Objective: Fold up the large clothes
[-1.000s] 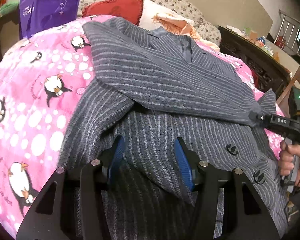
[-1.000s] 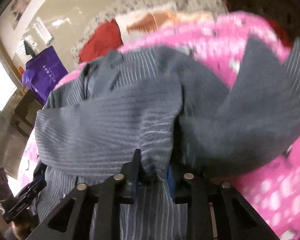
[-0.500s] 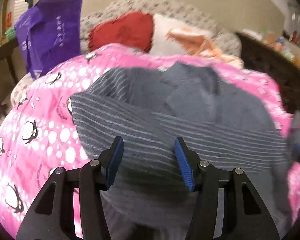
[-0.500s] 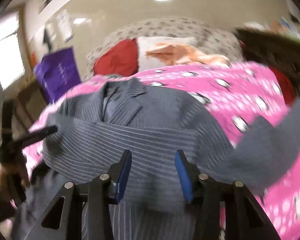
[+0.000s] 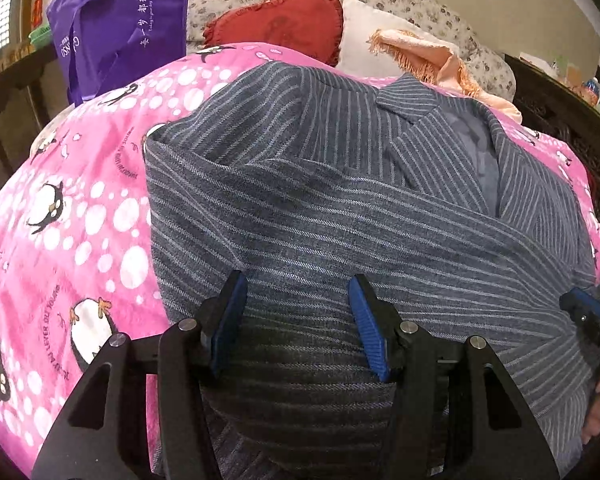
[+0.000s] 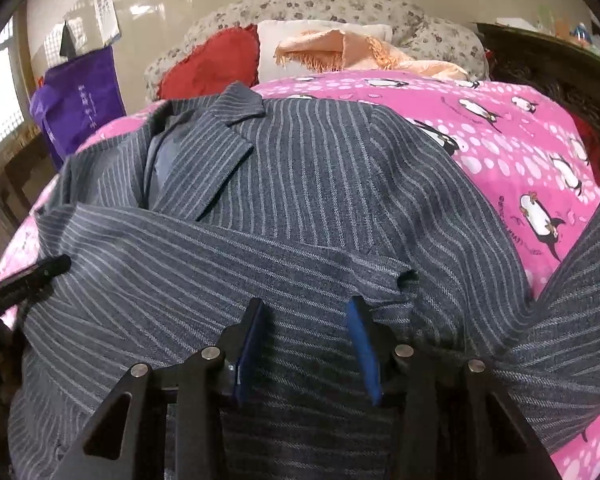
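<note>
Pink blanket [image 5: 80,220] print "LEVER"; purple bag [image 5: 120,28] "OSN"; both tools parted, empty, over jacket [image 5: 340,220].

Bedspread: you've got a pink penguin quilt [image 5: 80,216] spread right across the bed.
Red cushion: heart-shaped red cushion [image 5: 284,24] sits up at the head, touching the white pillow [image 6: 300,46].
Scarf: peach fringed cloth [image 6: 352,54] drapes over that pillow.
Bag: purple bag [image 5: 120,20] hangs off to your left.
Headboard side: floral bolster [image 5: 420,4] curves behind the cushions.
</note>
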A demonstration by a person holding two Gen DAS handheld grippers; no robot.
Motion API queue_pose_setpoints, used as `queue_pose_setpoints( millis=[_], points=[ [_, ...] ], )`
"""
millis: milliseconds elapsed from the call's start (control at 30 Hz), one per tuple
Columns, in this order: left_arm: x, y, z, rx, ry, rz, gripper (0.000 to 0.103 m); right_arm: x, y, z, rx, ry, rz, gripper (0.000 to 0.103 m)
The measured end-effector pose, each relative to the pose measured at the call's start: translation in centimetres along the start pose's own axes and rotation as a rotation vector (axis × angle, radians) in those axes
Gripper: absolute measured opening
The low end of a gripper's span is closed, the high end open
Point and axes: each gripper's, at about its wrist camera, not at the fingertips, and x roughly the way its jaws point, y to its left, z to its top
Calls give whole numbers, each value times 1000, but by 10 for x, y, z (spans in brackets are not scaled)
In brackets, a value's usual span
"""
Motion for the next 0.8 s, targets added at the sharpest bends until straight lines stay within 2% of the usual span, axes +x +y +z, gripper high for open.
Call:
queue_pose_setpoints(
  millis=[67,133,233,300,367,433,467,500,600,667,700,733,800],
  points=[
    [0,0,0,5,2,5,53,-4,2,3,-3,6,12,42],
    [1,0,0,6,2,4,54,-29,0,10,3,-4,47,42],
    [-2,-5,1,31,5,12,57,-84,-23,22,14,-119,26,44],
    [-14,-9,4,76,8,37,57,-116,-64,27,23,-170,-49,49],
    [-38,-12,3,75,-32,6,57,-135,-118,29,69,-184,-160,50],
    [-70,-14,-8,81,-96,-42,57,-147,-184,26,179,-172,-255,50],
    [-80,-16,-16,91,-113,-44,60,-150,-218,24,253,-162,-282,50],
    [-88,-17,-28,106,-123,-45,67,-153,-250,20,328,-156,-283,50],
    [-94,-17,-56,116,-121,-47,67,-159,-311,20,477,-200,-255,50],
    [-80,-19,-66,120,-72,-38,68,-150,-333,26,531,-208,-171,50],
    [-67,-20,-65,115,-9,-13,69,-143,-338,29,541,-201,-124,50],
    [-62,-22,-63,107,10,-4,70,-135,-343,33,542,-189,-98,50],
    [-56,-17,-61,73,34,-5,78,-111,-351,40,542,-121,-121,51]
  ],
)
